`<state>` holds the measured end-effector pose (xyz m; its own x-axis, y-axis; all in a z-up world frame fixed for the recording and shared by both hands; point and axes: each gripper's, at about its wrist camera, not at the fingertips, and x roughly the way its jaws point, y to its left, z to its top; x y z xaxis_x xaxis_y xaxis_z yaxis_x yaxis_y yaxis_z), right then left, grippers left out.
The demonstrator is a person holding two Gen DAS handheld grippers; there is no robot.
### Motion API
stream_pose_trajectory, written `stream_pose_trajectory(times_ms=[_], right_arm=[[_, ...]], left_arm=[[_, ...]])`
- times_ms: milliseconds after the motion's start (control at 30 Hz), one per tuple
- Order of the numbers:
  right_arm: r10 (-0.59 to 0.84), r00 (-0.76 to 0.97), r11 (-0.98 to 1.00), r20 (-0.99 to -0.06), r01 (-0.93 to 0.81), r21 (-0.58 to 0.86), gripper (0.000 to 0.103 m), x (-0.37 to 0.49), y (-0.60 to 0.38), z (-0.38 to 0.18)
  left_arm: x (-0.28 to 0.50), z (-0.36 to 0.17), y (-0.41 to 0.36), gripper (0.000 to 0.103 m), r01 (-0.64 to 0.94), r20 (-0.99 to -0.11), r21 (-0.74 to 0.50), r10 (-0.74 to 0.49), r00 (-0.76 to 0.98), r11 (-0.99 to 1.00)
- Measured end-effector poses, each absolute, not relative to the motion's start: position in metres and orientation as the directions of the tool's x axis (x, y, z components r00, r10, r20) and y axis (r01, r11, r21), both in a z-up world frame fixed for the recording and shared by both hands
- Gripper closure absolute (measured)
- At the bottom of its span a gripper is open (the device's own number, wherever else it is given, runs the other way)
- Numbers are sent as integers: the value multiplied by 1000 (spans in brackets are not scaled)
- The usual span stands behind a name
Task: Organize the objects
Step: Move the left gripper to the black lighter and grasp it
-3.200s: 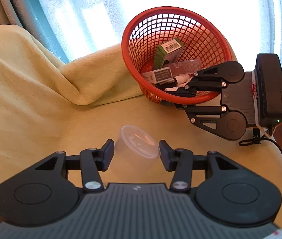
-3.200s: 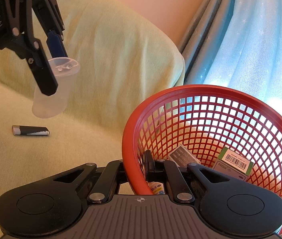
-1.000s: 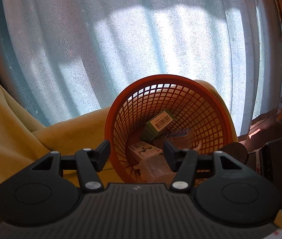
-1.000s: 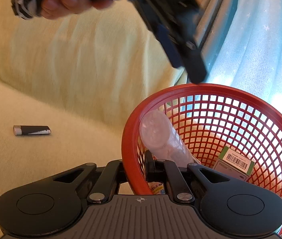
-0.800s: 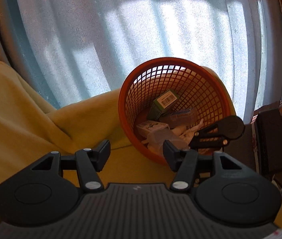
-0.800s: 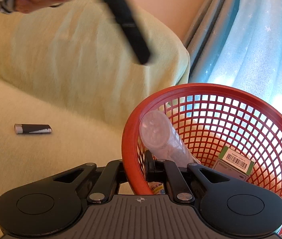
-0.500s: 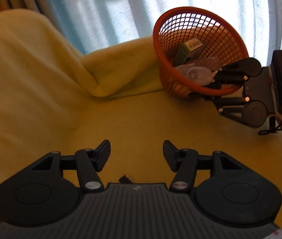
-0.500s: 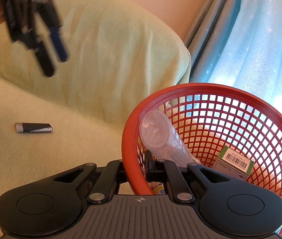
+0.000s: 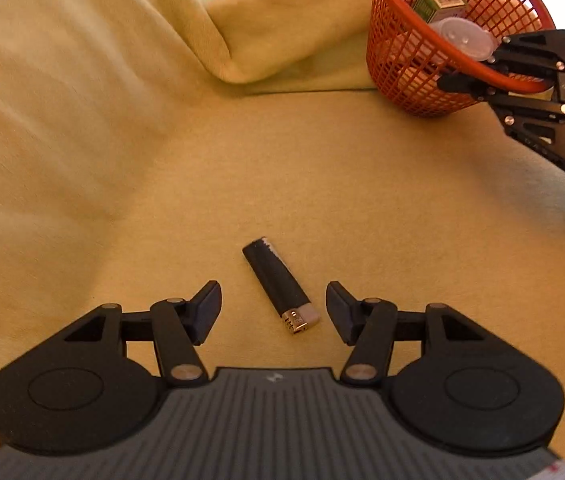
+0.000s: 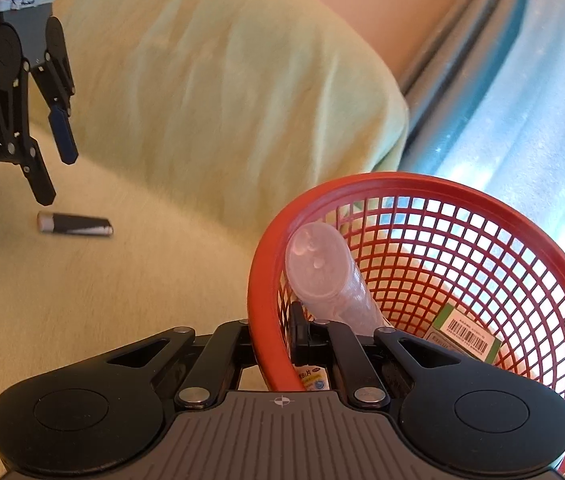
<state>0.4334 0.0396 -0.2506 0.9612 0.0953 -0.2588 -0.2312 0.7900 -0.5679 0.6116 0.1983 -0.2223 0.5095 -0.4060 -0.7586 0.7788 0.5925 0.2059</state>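
Lying on the yellow blanket (image 9: 282,160), just below the middle of the left wrist frame, the black lighter (image 9: 278,287) with its metal cap toward the camera now sits between the spread fingers of the left hand-held gripper (image 9: 273,312), which is wide and holds nothing. A few seconds ago that gripper carried the clear plastic cup (image 10: 322,276); a second ago it was over the red basket (image 10: 482,200) and the cup had dropped in, and since then it has swung away and come down over the lighter. So the cup step looks finished, and the lighter is, I judge, the next thing to be picked up (it appears to be the only loose item left on the blanket).

In the right wrist frame the lighter (image 10: 74,225) shows at left centre, with the left hand-held gripper (image 10: 56,176) hanging just above it. The right hand-held gripper (image 10: 272,336) is clamped narrow on the basket's near rim, as it has been throughout, steadying it.

Counted: one lighter, one basket, one clear cup leaning inside the near wall of the basket, one green box with a barcode (image 10: 466,336) lower right inside it, and at least one more small packet (image 10: 312,378) partly hidden behind the gripper fingers. Two grippers.
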Motion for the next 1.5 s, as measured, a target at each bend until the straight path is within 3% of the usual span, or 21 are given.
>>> stream_pose_trajectory(times_ms=[633,1000,1500], right_arm=[[133,933,677,-335,-332,-656,101,426,45,-263],[62,917,681,-394,-328,-655,101,429,47,-256],[-10,895,677,-447,-323,-661,101,433,50,-256]], left_arm=[[616,-241,188,52,767,-777,179,-390,494,616],[622,-245,188,54,750,-786,168,-373,494,639],[637,-250,182,70,742,-805,161,-349,481,651]])
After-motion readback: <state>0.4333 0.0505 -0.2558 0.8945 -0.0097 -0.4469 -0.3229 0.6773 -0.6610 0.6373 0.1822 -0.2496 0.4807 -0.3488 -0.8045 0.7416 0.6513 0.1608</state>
